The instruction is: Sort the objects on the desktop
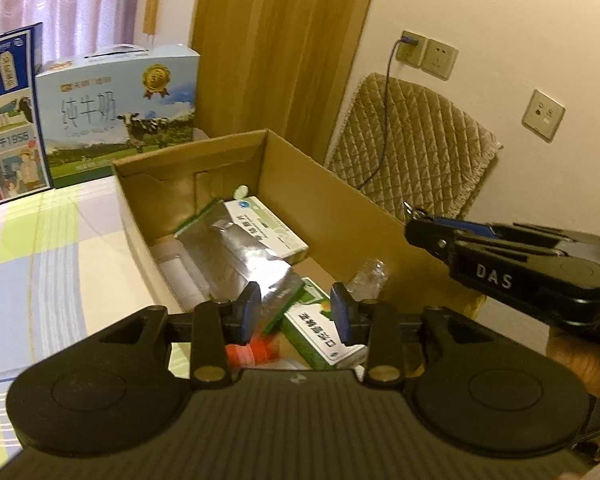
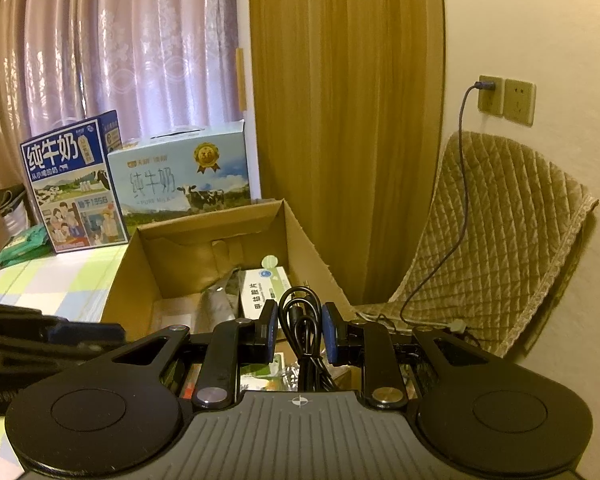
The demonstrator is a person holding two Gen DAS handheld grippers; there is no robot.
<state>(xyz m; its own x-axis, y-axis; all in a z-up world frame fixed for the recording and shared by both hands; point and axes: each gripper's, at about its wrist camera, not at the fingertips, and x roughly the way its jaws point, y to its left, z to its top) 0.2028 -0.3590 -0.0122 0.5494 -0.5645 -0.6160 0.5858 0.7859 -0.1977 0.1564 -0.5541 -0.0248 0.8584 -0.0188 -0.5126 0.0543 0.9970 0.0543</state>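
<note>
- We read "DAS" in white letters on the black body of the right gripper, which showed to the right of the left gripper in the left wrist view.
- We counted two milk cartons on the table, beyond the fingers: a dark blue milk carton with "1956" on it, and a light blue milk carton marked "PURE MILK" with a gold medal and a cow.
- Our left fingers stood apart, gripping nothing, right over the near end of the open cardboard box.
- Our right fingers were spread only a little, with a coiled black cable between them; we could not tell whether the pads pressed it. It hung over the box's near end.
- In the box, ahead of the left fingers, we counted two white-and-green medicine packs with Chinese print: a far medicine pack and a near medicine pack just under the right-hand finger.
- Between the packs lay one silver foil pouch; one small white cap sat past the far pack.
- One crumpled clear plastic piece lay right of the fingers, and one blurred red item below the left-hand finger.
- Two wall sockets were beyond the box, one with a plug in it.
</note>
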